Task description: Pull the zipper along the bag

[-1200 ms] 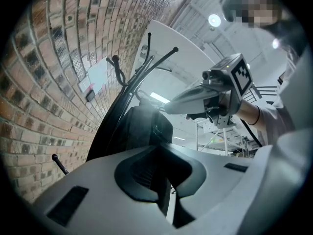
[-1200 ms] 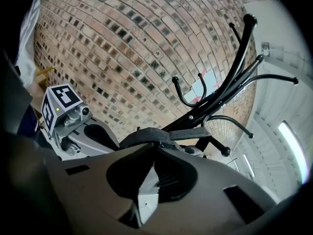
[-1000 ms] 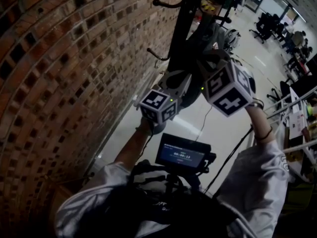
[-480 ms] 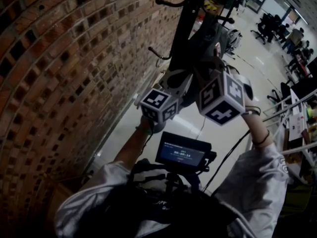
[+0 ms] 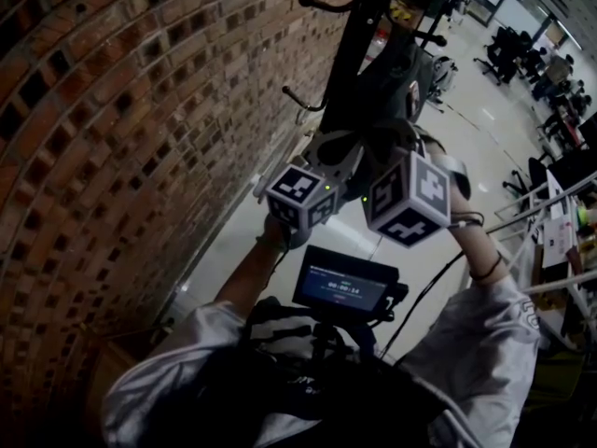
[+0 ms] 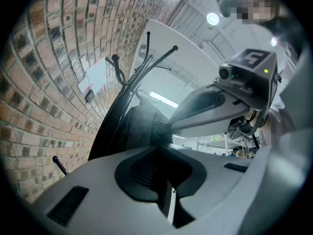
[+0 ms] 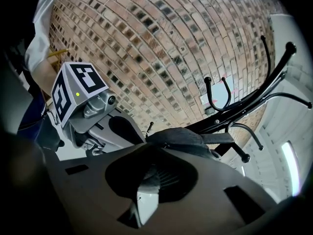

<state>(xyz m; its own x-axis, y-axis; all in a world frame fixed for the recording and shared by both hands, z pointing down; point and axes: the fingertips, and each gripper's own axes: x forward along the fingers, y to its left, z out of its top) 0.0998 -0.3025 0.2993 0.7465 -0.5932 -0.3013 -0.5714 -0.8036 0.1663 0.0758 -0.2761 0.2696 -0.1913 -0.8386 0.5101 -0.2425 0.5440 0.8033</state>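
Note:
A dark grey bag [image 5: 392, 77] hangs on a black coat rack [image 5: 350, 35] beside a brick wall. My left gripper [image 5: 338, 149] reaches up to the bag's lower edge. In the left gripper view its jaws [image 6: 159, 148] look closed, with dark bag fabric [image 6: 139, 126] running into them. My right gripper [image 5: 396, 138] is just right of it, below the bag. Its jaws [image 7: 159, 151] are opening, light shows through the gap, and nothing sits between them. The bag's top [image 7: 178, 137] lies just beyond the tips. I cannot make out the zipper pull.
The brick wall [image 5: 121, 110] fills the left. Rack hooks [image 5: 303, 101] stick out towards it. A small monitor [image 5: 343, 292] is mounted on the person's chest. Office chairs and desks [image 5: 518, 49] stand far right on the pale floor.
My right gripper has come down and to the left, away from the bag's upper part. The left gripper has stayed where it was.

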